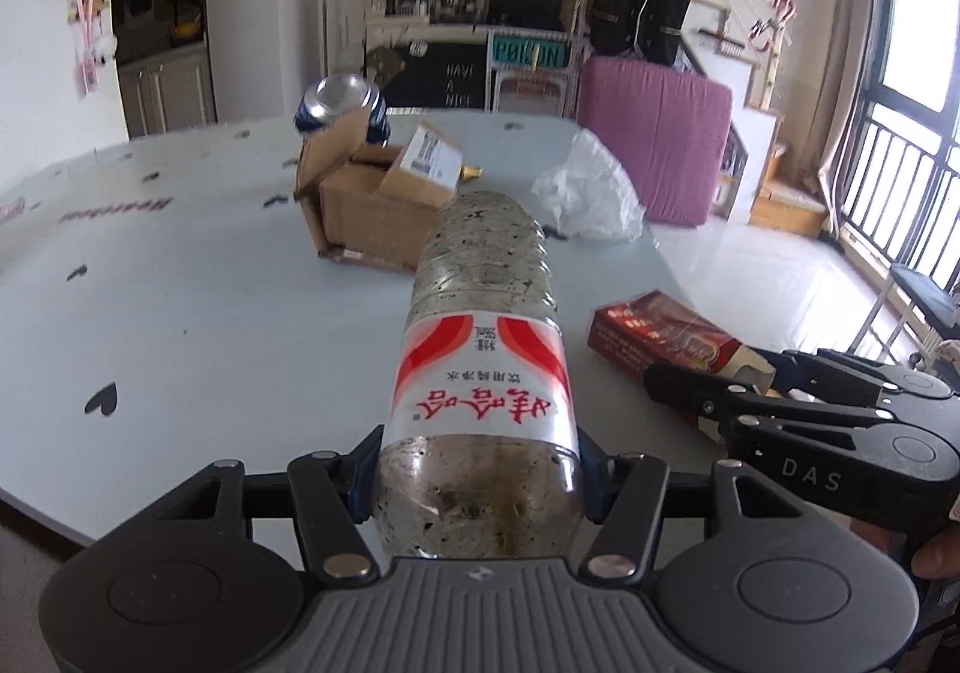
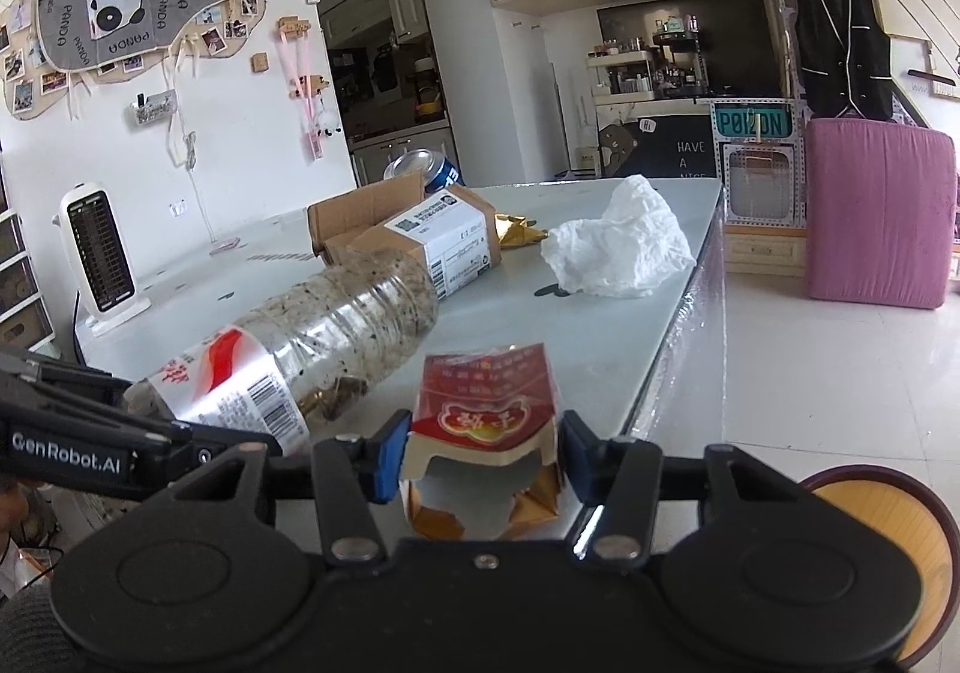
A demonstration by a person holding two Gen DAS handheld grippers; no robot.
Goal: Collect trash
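Observation:
A dirty clear plastic bottle [image 1: 480, 277] with a red and white label points away over the white table [image 1: 180, 283], which bears its far end. My left gripper [image 1: 477, 469] is shut on the bottle near its base, blue pads pressed on both sides. A torn red cigarette pack [image 2: 486, 403] lies near the table's right edge. Its open end sits between the pads of my right gripper [image 2: 480, 457], which is shut on it. The left wrist view shows the pack [image 1: 654, 331] to the right of the bottle, with the right gripper [image 1: 714, 397] on it.
Farther back stand an open cardboard box [image 1: 372, 211] with a blue can [image 1: 342, 103] behind it, a gold wrapper [image 2: 516, 229] and crumpled white paper [image 2: 618, 247]. A white heater [image 2: 99, 253] stands at the far left. A pink mattress [image 2: 876, 211] stands on the floor beyond the table's right edge.

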